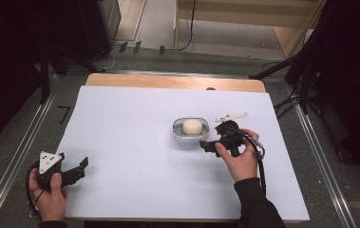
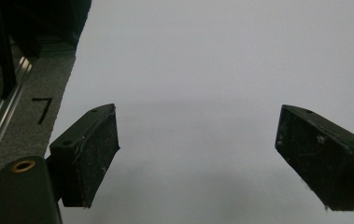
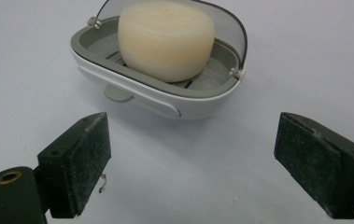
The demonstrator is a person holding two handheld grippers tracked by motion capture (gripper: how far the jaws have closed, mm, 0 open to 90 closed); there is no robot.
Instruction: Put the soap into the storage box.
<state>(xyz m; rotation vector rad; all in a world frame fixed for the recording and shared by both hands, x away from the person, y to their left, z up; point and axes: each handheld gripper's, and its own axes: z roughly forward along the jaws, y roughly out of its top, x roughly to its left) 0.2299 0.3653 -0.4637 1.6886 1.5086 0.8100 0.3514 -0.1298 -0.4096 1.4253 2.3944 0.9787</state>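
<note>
A white and grey soap dish [image 1: 180, 136] with a cream bar of soap [image 1: 192, 126] in it sits right of the table's middle. In the right gripper view the soap [image 3: 165, 39] rests in the dish [image 3: 132, 91], whose clear lid [image 3: 234, 29] is tipped back behind it. My right gripper [image 1: 208, 145] lies just in front and to the right of the dish, apart from it. The right gripper [image 3: 193, 168] is open with nothing between its pads. My left gripper [image 1: 80, 168] stands open and empty at the table's front left corner, over bare sheet [image 2: 198, 158].
A white sheet [image 1: 130, 142] covers the table, and a strip of wood [image 1: 175, 81] shows at the far edge. Metal rails [image 1: 18, 156] run along the floor on both sides. A black "7" mark [image 2: 42, 108] is on the floor to the left. Black stands [image 1: 306, 71] rise at the far right.
</note>
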